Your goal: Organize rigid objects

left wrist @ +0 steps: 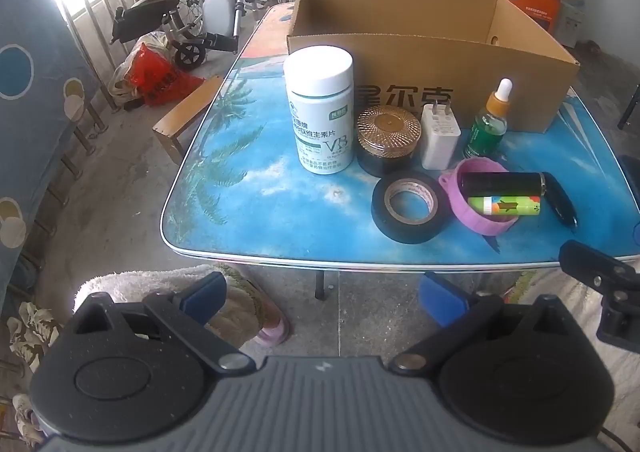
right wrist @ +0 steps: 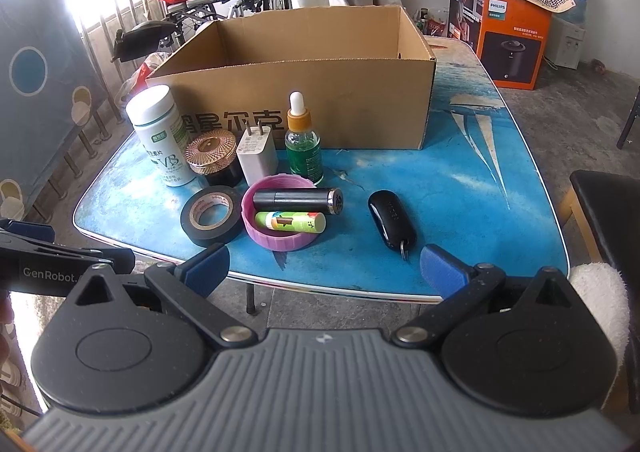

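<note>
Both grippers wide open, nothing between the pads. Left gripper (left wrist: 322,298) hangs off the near table edge, over floor; right gripper (right wrist: 325,268) sits at the near edge too, just short of the items.

Items, all on the blue table (right wrist: 500,212), none touched:
- white vitamin bottle (right wrist: 162,136), upright, far left
- gold-lid jar (right wrist: 212,158) just beside it
- white charger plug (right wrist: 258,154), upright
- green dropper bottle (right wrist: 304,146), upright
- black tape roll (right wrist: 212,218), lying flat, front
- pink lid (right wrist: 284,220), upturned, w/ black tube (right wrist: 298,201) and green lip balm (right wrist: 290,222) lying across it
- black key fob (right wrist: 392,218), alone, to the right, nearest the right gripper

Cardboard box (right wrist: 304,100) stands open behind the row. What I can see of the inside looks empty, so my read: task at zero, every item left to go, assuming the box is the target.

View diffs: right cam shows the fob whole w/ its ring and more of the box interior. Left cam shows the fob only partly, behind the pink lid, plus the right gripper's finger at frame right. Right cam catches the left gripper's body at frame left.
</note>
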